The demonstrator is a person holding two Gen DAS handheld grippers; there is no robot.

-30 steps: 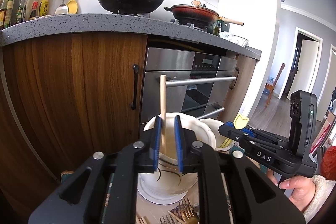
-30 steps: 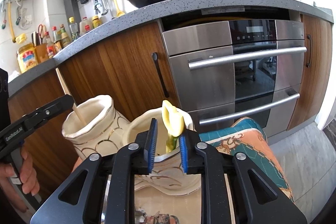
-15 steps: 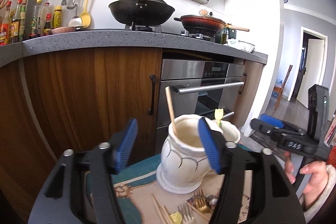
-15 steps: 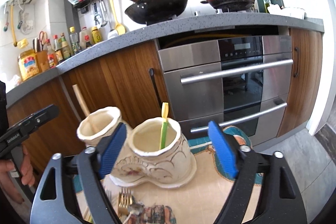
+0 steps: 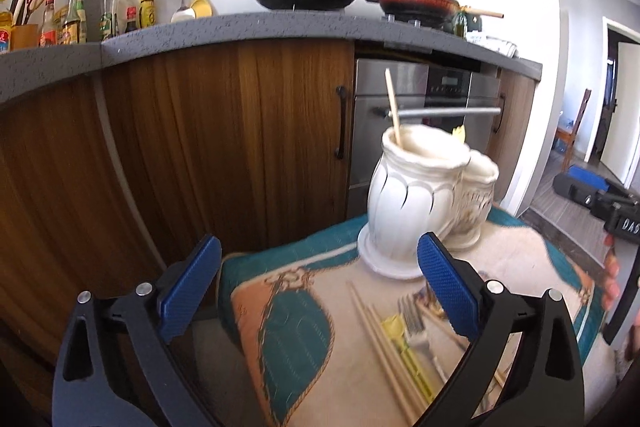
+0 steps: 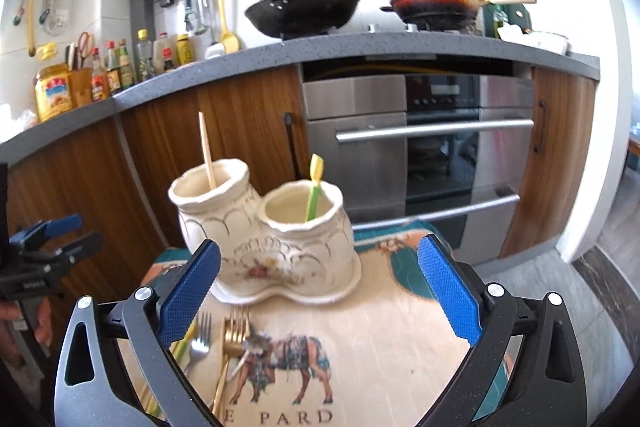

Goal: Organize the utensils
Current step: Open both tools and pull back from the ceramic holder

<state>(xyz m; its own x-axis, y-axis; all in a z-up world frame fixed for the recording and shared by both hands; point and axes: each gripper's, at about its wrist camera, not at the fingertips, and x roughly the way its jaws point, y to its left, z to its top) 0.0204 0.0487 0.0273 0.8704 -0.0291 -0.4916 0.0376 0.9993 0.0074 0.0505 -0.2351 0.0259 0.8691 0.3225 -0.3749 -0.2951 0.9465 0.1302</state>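
Note:
A white ceramic double-pot utensil holder (image 6: 272, 247) stands on a patterned cloth (image 6: 392, 331); it also shows in the left wrist view (image 5: 420, 203). A wooden chopstick (image 6: 207, 151) stands in its left pot and a yellow-green utensil (image 6: 313, 191) in its right pot. Loose chopsticks (image 5: 380, 343), a yellow-green utensil (image 5: 404, 351) and forks (image 6: 232, 335) lie on the cloth in front of the holder. My left gripper (image 5: 320, 287) is open and empty, back from the holder. My right gripper (image 6: 320, 287) is open and empty, in front of the holder.
The cloth covers a small low surface (image 5: 280, 327) before wooden cabinets (image 5: 200, 147) and a steel oven (image 6: 420, 147). The grey countertop (image 6: 360, 47) above holds a black wok, a red pan and bottles. The right gripper's body (image 5: 600, 203) is at the left wrist view's right edge.
Both grippers opened, leaving the chopstick and the yellow-green utensil in the pots, then pulled back and away from the holder.

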